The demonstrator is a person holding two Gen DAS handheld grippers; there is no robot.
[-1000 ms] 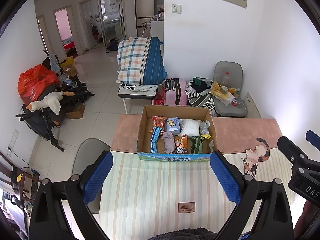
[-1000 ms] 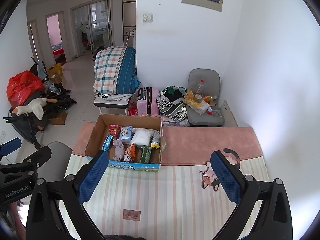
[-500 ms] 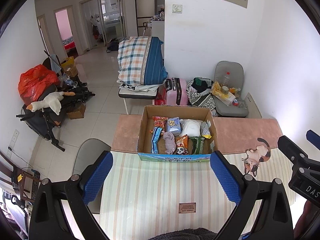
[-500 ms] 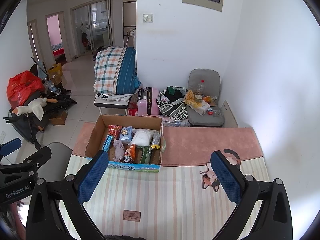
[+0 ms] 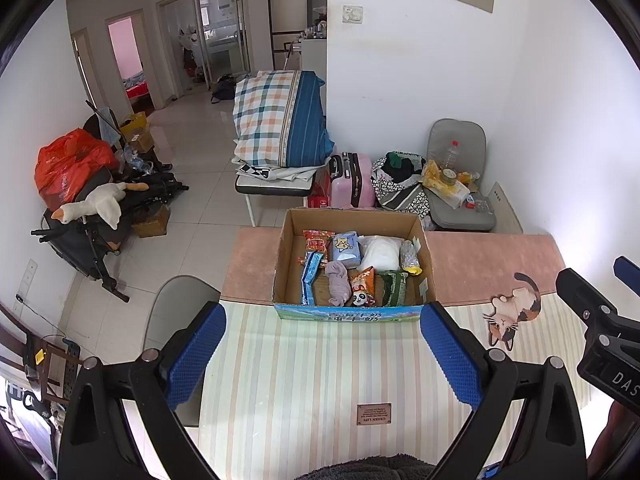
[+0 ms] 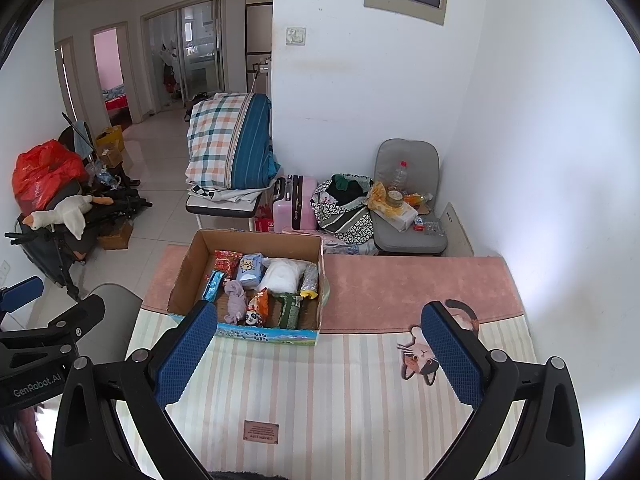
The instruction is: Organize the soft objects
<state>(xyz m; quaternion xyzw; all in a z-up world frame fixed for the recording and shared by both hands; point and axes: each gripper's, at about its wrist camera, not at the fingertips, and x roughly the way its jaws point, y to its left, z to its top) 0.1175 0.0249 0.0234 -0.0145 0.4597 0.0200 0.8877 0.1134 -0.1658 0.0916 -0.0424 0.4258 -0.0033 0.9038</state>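
A: Where are the soft objects located?
B: A purple cloth (image 5: 337, 282), a white pouch (image 5: 381, 253) and snack packets are contained in the cardboard box (image 5: 347, 313) on the striped worktop (image 5: 320, 376).
A: Tongs status?
B: Left tongs (image 5: 322, 352) and right tongs (image 6: 320, 354) are spread wide; nothing is held.

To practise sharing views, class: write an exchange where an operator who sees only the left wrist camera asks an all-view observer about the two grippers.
Operator: My left gripper is open, facing the cardboard box. Is the right gripper open too?
Observer: Yes, it is open, with nothing between its pads.
Operator: Any marking on the outside of my gripper?
Observer: In the right wrist view, its side reads GenRobot.AI.
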